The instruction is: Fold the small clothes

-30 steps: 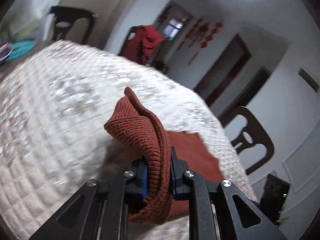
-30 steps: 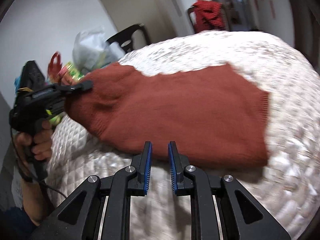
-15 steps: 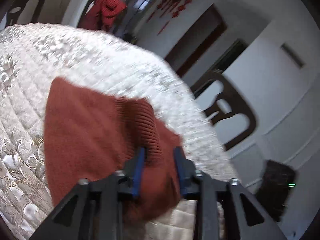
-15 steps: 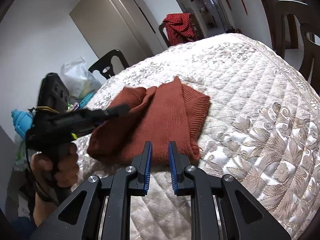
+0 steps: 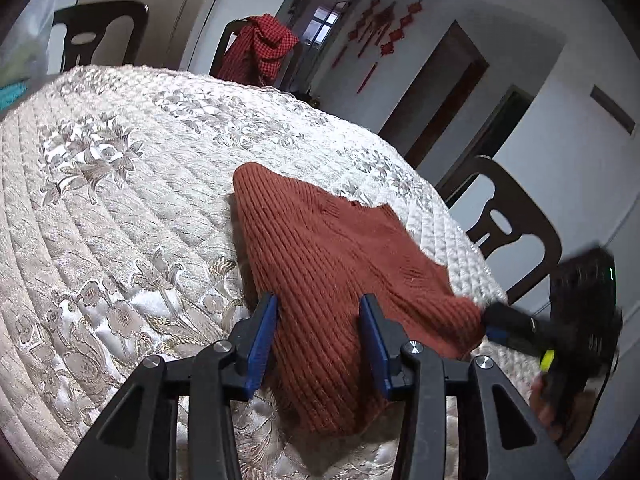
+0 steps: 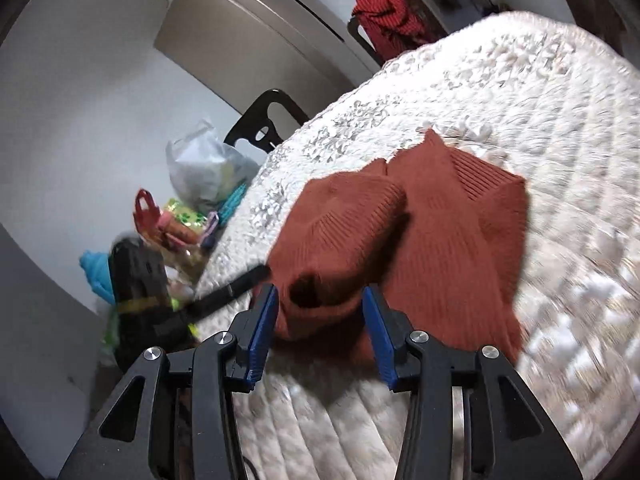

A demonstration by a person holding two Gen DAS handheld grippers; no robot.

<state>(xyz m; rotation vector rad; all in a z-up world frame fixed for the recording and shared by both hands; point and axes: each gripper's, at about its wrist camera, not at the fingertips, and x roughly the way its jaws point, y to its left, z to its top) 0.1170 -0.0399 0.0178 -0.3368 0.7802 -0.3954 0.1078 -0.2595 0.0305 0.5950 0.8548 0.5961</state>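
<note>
Sweater [image 5: 340,264] lying partly folded on the quilted bench [image 5: 120,208], sleeves turned in. Left gripper [image 5: 318,334] and right gripper [image 6: 320,328] are opening, fingers spread around cloth, pinching nothing. Final folds seem left.

Rust-red ribbed knit sweater [image 5: 328,264]: plain rust-red, ribbed lines.
Cream quilted floral table cover [image 5: 120,208]: cream-white, grey-gold flowers.
Red checked cloth on chair [image 5: 262,48]: red, dark checks.
Gripper pads [image 6: 262,330]: blue on black.
</note>
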